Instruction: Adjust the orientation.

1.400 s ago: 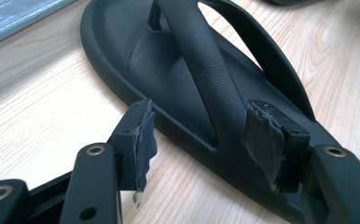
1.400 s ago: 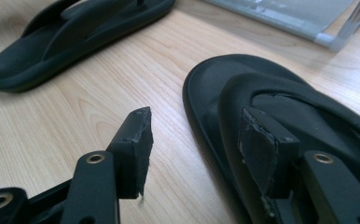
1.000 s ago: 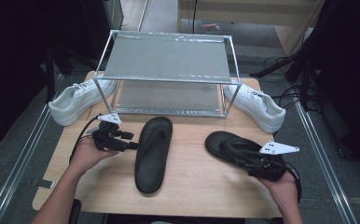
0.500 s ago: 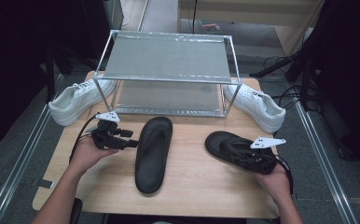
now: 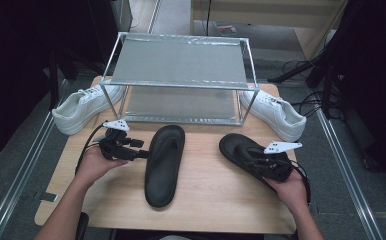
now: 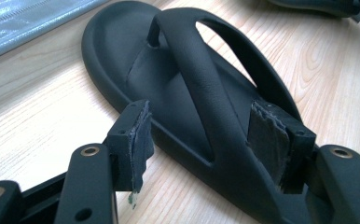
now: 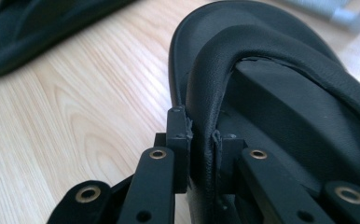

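At lower right the right sandal's point(image 5: 241, 150) strap is clamped by the right hand-held gripper point(image 5: 261, 162), while the left sandal point(image 5: 165, 162) is only straddled by the released left hand-held gripper point(image 6: 206, 140), nothing yet shelved.

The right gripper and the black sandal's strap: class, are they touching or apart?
Touching. The right gripper view shows the right gripper with both pads pressed against the strap of the right sandal, no gap on either side.

White sneakers point(image 5: 83, 107) beside metal rack point(image 5: 181, 75)
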Tool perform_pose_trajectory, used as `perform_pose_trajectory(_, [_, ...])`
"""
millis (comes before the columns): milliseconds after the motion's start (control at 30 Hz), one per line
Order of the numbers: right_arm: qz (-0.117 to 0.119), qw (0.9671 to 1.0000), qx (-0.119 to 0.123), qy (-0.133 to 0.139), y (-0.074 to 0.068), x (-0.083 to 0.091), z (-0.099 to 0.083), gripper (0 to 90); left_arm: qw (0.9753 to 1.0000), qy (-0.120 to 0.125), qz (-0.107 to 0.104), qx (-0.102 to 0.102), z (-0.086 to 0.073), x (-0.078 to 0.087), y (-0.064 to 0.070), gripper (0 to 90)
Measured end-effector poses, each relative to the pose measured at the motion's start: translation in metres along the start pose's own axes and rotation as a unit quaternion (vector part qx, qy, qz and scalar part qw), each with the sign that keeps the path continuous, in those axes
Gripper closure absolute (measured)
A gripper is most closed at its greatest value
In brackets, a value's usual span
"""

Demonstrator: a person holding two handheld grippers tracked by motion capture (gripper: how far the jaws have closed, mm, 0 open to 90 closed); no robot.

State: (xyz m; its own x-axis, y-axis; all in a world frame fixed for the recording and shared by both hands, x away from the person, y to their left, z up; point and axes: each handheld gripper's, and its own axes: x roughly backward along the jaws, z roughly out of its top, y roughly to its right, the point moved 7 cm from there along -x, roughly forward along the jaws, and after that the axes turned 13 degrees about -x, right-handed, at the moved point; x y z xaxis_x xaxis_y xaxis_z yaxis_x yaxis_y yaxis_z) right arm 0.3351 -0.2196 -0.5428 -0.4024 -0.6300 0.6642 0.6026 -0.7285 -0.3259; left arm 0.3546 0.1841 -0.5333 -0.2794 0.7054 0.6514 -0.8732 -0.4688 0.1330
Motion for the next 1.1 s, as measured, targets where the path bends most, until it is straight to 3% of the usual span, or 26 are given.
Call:
perform_pose_trajectory(100, [0.001, 0.9999, -0.012, 0.009, -0.009, -0.001, 0.009, 81.7, 1.0000, -0.001, -0.001, -0.002, 0.000, 0.000, 0.001, 40.0])
perform_pose_trajectory(267, [0.008, 0.9996, -0.028, 0.003, -0.022, -0.010, 0.018, 81.7, 0.9999, -0.007, 0.001, -0.011, 0.000, -0.002, 0.003, 40.0])
perform_pose_trajectory(533, [-0.001, 0.9989, -0.046, -0.009, -0.036, -0.026, 0.029, 81.6, 0.9999, -0.004, 0.004, -0.014, 0.001, -0.001, 0.003, 40.0])
perform_pose_trajectory(867, [-0.020, 0.9972, -0.067, -0.026, -0.053, -0.061, 0.036, 80.8, 0.9999, -0.002, 0.003, -0.016, 0.001, -0.003, 0.003, 40.1])
perform_pose_trajectory(967, [-0.013, 0.9962, -0.078, -0.036, -0.057, -0.073, 0.035, 80.7, 0.9997, -0.003, 0.001, -0.023, 0.001, -0.004, 0.004, 41.1])
perform_pose_trajectory(1100, [-0.023, 0.9965, -0.071, -0.038, -0.061, -0.085, 0.035, 80.5, 0.9997, -0.003, -0.002, -0.023, 0.002, -0.005, 0.005, 41.6])
